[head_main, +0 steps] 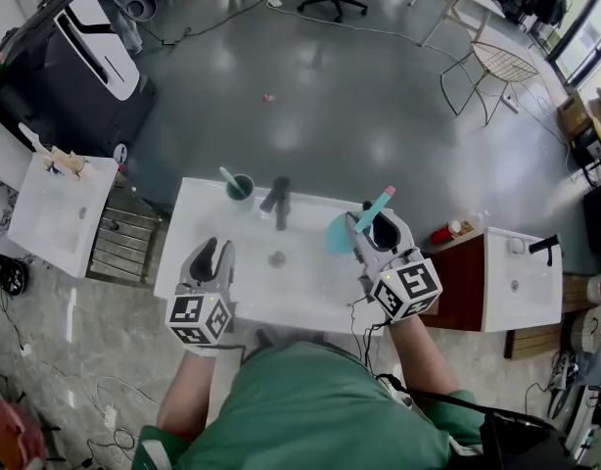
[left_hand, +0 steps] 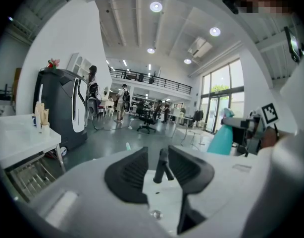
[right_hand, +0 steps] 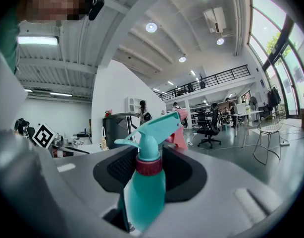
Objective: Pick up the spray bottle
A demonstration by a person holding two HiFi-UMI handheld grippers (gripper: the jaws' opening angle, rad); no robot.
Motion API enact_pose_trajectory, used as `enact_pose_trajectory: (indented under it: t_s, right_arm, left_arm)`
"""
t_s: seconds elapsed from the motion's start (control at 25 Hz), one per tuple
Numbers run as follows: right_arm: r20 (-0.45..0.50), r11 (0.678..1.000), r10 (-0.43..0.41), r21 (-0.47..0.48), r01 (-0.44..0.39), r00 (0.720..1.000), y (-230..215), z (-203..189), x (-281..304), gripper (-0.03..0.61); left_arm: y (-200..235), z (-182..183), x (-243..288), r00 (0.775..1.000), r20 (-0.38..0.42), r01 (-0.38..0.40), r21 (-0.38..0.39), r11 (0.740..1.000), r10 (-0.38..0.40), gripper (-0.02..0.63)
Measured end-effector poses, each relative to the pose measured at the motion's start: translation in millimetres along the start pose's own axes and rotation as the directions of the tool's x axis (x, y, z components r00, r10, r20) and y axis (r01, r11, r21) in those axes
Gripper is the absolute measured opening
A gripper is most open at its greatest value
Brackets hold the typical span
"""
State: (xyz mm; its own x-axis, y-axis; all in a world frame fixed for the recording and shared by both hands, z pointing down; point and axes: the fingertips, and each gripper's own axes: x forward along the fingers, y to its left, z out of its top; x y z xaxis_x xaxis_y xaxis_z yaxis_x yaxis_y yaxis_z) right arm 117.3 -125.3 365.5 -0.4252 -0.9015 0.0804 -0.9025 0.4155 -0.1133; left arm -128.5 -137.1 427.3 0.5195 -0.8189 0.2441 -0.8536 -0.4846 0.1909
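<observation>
**Guide:** Teal plastic spray bottle (right_hand: 142,192) stands upright between the jaws of your right gripper (right_hand: 151,155), which are clamped on its body.

**Operator:** How do I lift it well?

**Guide:** Squeeze evenly and raise it straight up, so it can't pivot in the pads. It sits deep in the jaws, with its trigger head poking past the tips.

**Operator:** And my left gripper (head_main: 214,258)?

**Guide:** Jaws partly parted, holding nothing. The bottle is well off to its right, and the black faucet (left_hand: 162,163) is straight ahead.

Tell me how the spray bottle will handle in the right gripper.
The bottle looks like smooth plastic, so it may slip in the fingers. It sits tilted in the right gripper, so it could pivot. Its fill isn't visible; weight is uncertain.
</observation>
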Motion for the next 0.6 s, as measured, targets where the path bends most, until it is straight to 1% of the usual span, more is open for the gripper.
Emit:
enact_pose_trajectory:
  t_s: [0.6]
  right_arm:
    - [0.002,1.0,0.026,0.017,-0.026,1.0,-17.0,-3.9,-11.9,0.155]
  left_arm:
    - [-20.5,-3.8,5.4,1.0,0.0,-0.018,0.008,1.0,0.018,0.127]
